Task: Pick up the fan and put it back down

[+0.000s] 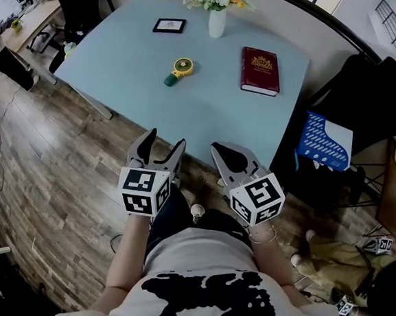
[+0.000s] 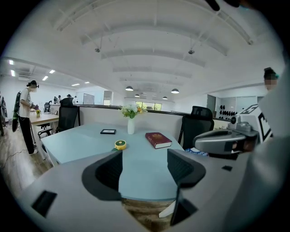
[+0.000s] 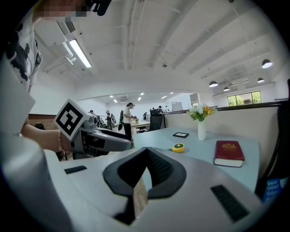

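Hovering before the table with left gripper spread empty, right gripper clenched empty, fan well ahead.

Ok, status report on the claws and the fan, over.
Left claw open, empty. Right claw shut, empty. Fan on table, not yet reached. Nothing in the way.

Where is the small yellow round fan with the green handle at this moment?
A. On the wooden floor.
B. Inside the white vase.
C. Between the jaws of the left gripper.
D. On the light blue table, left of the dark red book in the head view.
D: the fan lies on the table, left of the book.
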A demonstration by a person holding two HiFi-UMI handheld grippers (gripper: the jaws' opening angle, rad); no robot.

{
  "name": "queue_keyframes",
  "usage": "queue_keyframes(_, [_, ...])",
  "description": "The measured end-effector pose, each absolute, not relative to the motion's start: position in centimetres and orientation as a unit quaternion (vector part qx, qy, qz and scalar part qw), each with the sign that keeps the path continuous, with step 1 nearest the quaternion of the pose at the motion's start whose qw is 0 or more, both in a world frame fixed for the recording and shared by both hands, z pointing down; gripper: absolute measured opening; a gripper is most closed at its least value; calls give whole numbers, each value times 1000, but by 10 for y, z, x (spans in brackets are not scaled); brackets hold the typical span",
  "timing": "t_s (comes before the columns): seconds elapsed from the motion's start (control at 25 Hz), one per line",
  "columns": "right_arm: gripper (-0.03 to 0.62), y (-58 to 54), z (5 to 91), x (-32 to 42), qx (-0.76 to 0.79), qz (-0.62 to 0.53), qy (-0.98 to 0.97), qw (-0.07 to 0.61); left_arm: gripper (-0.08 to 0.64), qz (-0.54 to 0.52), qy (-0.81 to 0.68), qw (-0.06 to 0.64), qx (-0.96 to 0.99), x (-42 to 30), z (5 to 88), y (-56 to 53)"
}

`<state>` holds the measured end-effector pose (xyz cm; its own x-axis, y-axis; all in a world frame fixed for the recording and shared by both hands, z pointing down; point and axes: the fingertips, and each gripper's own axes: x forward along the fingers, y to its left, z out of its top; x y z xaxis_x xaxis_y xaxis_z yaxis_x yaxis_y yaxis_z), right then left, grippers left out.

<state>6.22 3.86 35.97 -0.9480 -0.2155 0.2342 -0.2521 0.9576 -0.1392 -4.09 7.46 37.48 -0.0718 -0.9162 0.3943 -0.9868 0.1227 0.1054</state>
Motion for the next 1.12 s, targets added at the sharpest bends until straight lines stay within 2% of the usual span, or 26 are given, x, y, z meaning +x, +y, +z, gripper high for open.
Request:
queue_keyframes(0.76, [3,-70,369,-37,207,98,-967,116,307,126,-660,186,717,-149,384,-59])
queue_keyframes(1.12, [5,-111,375,-59,263,108,-950,128,307,137,-620,196,747,-178,396,-109])
